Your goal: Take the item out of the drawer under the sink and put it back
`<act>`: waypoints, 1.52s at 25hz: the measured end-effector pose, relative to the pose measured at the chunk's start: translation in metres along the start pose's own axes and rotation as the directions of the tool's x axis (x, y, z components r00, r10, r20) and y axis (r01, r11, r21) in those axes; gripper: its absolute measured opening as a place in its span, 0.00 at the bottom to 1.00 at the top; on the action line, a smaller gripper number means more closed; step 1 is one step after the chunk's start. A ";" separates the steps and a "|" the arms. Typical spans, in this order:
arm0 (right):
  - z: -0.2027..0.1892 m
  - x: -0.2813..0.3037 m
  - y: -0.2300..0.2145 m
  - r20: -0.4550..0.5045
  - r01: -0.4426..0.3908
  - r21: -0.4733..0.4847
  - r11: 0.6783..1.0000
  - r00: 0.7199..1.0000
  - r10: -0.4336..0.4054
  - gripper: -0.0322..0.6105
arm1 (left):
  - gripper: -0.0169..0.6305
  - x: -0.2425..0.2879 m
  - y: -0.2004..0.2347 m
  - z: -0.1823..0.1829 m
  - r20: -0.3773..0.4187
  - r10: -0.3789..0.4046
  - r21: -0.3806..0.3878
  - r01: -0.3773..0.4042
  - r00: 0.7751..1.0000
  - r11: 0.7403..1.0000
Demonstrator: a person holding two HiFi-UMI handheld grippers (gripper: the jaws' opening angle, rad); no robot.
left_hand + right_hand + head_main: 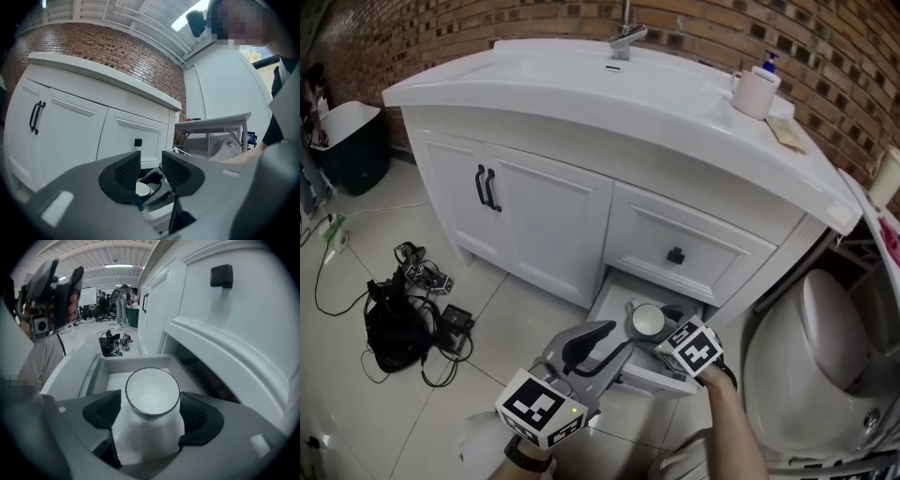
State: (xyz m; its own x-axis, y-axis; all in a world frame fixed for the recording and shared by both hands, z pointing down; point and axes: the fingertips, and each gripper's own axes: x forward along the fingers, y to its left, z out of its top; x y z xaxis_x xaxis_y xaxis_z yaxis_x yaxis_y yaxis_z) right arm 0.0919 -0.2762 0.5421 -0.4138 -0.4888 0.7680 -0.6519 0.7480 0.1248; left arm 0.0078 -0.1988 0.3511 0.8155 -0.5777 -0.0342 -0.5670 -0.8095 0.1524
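Note:
The bottom drawer (614, 298) of the white sink cabinet stands pulled out. A white cup (648, 320) stands upright inside it, mouth up. My right gripper (656, 330) reaches down into the drawer. In the right gripper view the cup (152, 394) sits between the black pads (197, 416), with a thin gap showing at its left side; the jaws stand wide and do not press on it. My left gripper (592, 343) hovers just in front of the drawer. Its jaws (150, 171) are open with nothing between them.
Above the open drawer is a shut drawer with a black knob (675, 255). Two cabinet doors with black handles (486, 187) are to the left. A toilet (830, 342) crowds the right side. Cables and a black bag (394, 323) lie on the tiled floor.

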 end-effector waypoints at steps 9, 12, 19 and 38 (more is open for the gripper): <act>0.001 0.027 -0.005 -0.023 0.001 0.042 0.999 1.000 0.000 0.68 | 0.26 0.002 0.002 -0.001 0.002 -0.009 -0.013 0.009 1.000 1.000; 0.004 0.028 -0.003 -0.022 -0.015 0.038 0.999 1.000 0.016 0.68 | 0.26 0.000 0.007 -0.001 -0.001 0.002 -0.014 -0.002 1.000 1.000; 0.015 0.001 0.000 0.037 -0.021 0.028 0.999 0.999 0.020 0.68 | 0.26 -0.001 0.005 0.005 0.018 0.001 -0.016 -0.001 1.000 1.000; 0.073 -0.195 0.000 0.527 0.150 0.200 0.968 0.816 -0.236 0.68 | 0.26 -0.005 -0.051 0.009 -0.005 -0.051 0.063 0.051 0.999 0.997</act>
State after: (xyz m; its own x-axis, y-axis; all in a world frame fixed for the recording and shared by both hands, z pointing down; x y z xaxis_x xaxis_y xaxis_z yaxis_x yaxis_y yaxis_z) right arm 0.1261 -0.2133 0.3462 -0.5192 -0.8120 0.2664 -0.8205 0.5609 0.1103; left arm 0.0320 -0.1554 0.3346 0.8440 -0.5350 -0.0371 -0.5305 -0.8431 0.0883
